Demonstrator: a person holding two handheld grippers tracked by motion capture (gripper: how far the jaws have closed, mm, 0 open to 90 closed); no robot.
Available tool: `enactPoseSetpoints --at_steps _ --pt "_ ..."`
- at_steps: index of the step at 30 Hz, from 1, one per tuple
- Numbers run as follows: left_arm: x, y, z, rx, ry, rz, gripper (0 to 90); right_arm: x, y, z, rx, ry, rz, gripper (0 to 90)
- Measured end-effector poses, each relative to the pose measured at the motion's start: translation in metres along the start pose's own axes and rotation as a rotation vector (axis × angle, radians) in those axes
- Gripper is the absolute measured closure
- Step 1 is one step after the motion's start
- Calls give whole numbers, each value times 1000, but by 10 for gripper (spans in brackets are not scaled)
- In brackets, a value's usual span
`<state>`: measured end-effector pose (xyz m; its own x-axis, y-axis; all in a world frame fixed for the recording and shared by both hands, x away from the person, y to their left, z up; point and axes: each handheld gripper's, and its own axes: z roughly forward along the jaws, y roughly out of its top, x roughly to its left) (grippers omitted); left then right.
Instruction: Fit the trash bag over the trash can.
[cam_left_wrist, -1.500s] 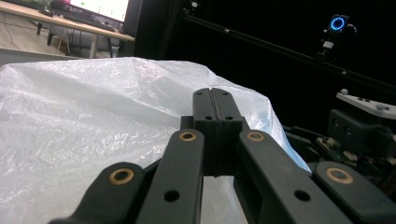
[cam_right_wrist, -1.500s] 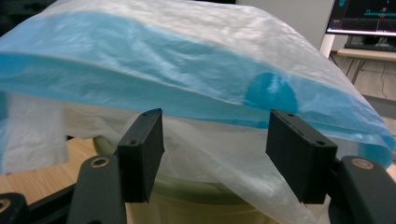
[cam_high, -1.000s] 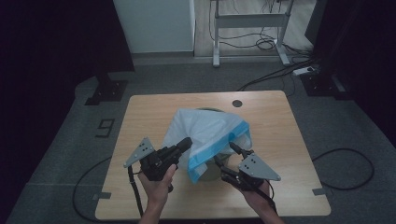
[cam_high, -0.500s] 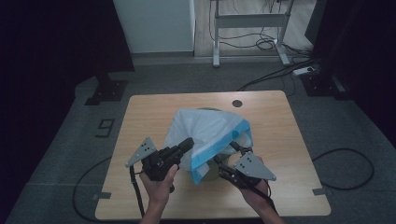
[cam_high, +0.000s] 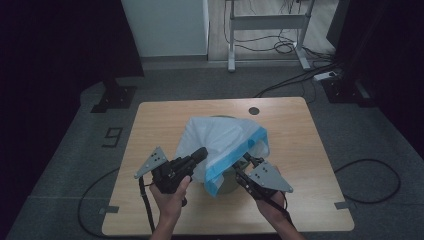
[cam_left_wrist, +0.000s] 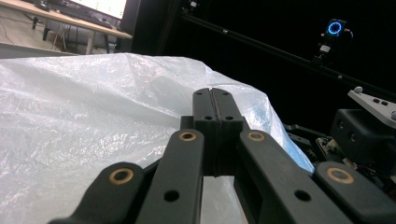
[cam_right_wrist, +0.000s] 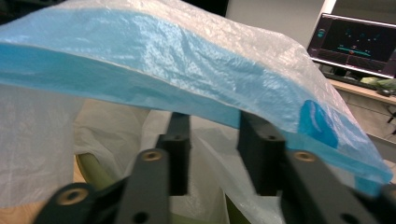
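Two grippers work the bag (cam_high: 220, 145): left gripper (cam_high: 200, 154) fingers pressed together at its 8 o'clock, seemingly pinching film; right gripper (cam_high: 247, 159) fingers have just been closing, still spread, under the blue hem (cam_right_wrist: 187, 88), and should clamp it squarely.

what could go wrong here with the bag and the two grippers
The left gripper is shut on thin film of the white bag; a hard pull might tear it.

The right gripper, whose jaws have just been closing, has them under the blue rim with a gap showing, so the rim may slip out.

The bin under the bag sits near the table front edge and might tip if the bag is tugged.
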<state>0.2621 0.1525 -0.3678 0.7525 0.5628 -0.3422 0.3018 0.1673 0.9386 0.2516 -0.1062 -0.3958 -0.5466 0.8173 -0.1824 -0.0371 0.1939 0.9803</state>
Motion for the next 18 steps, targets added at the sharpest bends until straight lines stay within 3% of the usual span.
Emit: enactPoseSetpoints --at_steps 11,18 --pt "0 0 2 1 3 -8 897 -7 -1 -3 -19 36 7 886" --pt "2 2 -1 -11 10 -12 896 -11 -3 -5 -16 57 12 891"
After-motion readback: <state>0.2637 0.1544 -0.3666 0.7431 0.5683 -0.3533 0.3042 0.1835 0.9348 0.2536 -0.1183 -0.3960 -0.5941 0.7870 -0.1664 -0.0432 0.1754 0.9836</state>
